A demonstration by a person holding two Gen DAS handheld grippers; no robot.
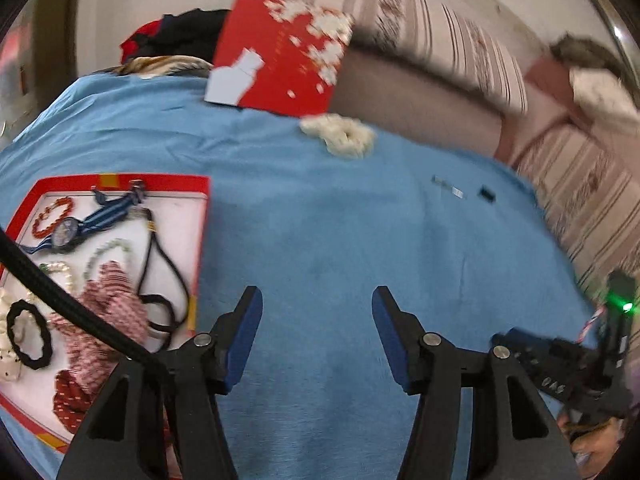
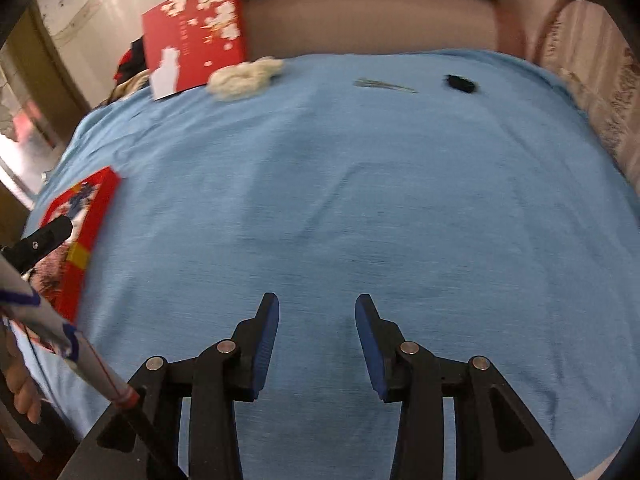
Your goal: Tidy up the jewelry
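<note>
A red-rimmed box tray (image 1: 120, 180) lies at the left on the blue cloth (image 1: 320, 240). It holds a blue watch (image 1: 76, 226), an orange bead bracelet (image 1: 52, 216), a black cord necklace (image 1: 160, 264), a black scrunchie (image 1: 28, 334) and red-white fabric pieces (image 1: 108, 304). A cream scrunchie (image 1: 340, 136) lies by the red lid. A thin silver hair clip (image 1: 450, 186) and a small black clip (image 1: 486, 194) lie far right. My left gripper (image 1: 316, 300) is open and empty beside the tray. My right gripper (image 2: 316, 304) is open and empty over bare cloth (image 2: 360, 200).
A red box lid (image 1: 280, 52) leans at the back; it also shows in the right wrist view (image 2: 196, 32). A striped sofa (image 1: 460, 40) borders the back and right. Dark clothes (image 1: 180, 36) sit at the back left. The tray's edge (image 2: 96, 216) shows at the left.
</note>
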